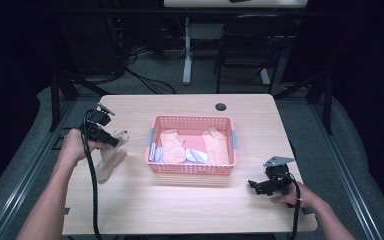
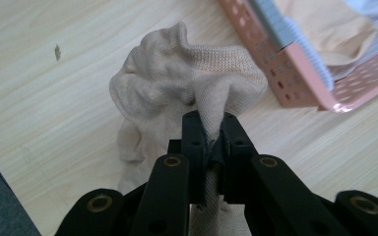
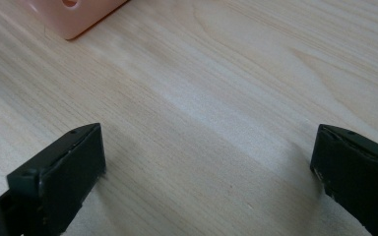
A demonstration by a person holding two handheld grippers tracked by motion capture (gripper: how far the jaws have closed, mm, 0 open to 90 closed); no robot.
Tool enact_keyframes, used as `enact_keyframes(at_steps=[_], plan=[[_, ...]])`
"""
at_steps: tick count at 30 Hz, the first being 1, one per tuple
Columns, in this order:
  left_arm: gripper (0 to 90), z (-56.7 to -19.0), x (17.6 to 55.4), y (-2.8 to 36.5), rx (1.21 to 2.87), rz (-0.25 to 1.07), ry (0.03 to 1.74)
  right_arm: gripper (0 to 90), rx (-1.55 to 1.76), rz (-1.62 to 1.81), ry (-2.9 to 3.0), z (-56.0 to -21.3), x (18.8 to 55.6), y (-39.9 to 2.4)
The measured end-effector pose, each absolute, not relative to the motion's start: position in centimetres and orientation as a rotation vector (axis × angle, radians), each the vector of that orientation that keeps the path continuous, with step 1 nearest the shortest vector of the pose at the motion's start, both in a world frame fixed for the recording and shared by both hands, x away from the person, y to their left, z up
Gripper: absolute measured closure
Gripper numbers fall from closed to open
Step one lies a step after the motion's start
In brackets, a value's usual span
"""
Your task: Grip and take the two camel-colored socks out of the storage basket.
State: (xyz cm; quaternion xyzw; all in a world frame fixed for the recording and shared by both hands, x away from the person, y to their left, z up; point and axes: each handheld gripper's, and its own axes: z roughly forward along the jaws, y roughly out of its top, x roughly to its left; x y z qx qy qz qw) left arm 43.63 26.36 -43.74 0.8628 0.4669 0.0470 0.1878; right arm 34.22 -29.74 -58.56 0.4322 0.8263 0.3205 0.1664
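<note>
A beige sock [image 1: 111, 156] hangs at the table's left side, pinched near its cuff by my left gripper [image 1: 114, 140], which is shut on it. In the left gripper view the sock [image 2: 177, 78] bunches above the closed jaws of the left gripper [image 2: 211, 129] and trails down between them. A pink basket [image 1: 191, 171] stands mid-table with peach socks [image 1: 172, 145] and a white-striped one [image 1: 196, 155] inside. My right gripper [image 1: 252, 185] rests low over the table at the front right, open, with bare wood between the jaws of that gripper [image 3: 209, 162].
The basket's corner [image 3: 71, 17] shows at the top left of the right gripper view, and its rim [image 2: 295, 59] lies to the right of the sock. A cable hole [image 1: 221, 107] sits at the table's far edge. A chair [image 1: 247, 45] stands beyond the table.
</note>
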Motion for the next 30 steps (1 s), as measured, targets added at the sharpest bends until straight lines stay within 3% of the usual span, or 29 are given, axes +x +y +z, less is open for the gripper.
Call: enact_keyframes(at_steps=[6, 19, 20, 21, 22, 23, 25, 27, 28, 30], plan=[[83.3, -45.8, 43.1, 27.6, 2.415, 0.174, 1.391, 0.0, 1.23, 0.912, 2.352, -58.6, 34.2, -29.7], [80.1, -52.0, 43.5, 28.7, 2.413, 0.115, 1.514, 0.0, 1.226, 0.913, 2.351, -58.6, 34.2, -29.7], [77.7, -52.2, 43.5, 28.7, 2.397, 0.108, 1.533, 0.0, 1.226, 0.913, 2.35, -58.6, 34.2, -29.7], [68.1, -52.3, 43.4, 28.8, 2.387, 0.109, 1.544, 0.0, 1.231, 0.909, 2.35, -58.6, 34.2, -29.7], [68.1, -52.2, 43.3, 28.9, 2.372, 0.117, 1.557, 0.0, 1.231, 0.909, 2.35, -58.6, 34.2, -29.7], [54.9, -51.9, 43.1, 29.0, 2.369, 0.152, 1.568, 0.0, 1.231, 0.91, 2.35, -58.6, 34.2, -29.7], [40.3, -51.3, 42.7, 29.3, 2.339, 0.201, 1.584, 0.0, 1.23, 0.91, 2.35, -58.6, 34.2, -29.7], [35.3, -50.9, 42.4, 29.6, 2.321, 0.218, 1.591, 0.0, 1.23, 0.91, 2.349, -58.6, 34.2, -29.7], [25.9, -50.7, 42.2, 29.7, 2.31, 0.229, 1.592, 0.0, 1.231, 0.909, 2.35, -58.6, 34.2, -29.7], [20.0, -49.6, 41.1, 30.1, 2.279, 0.279, 1.586, 0.0, 1.23, 0.911, 2.349, -58.6, 34.2, -29.7]])
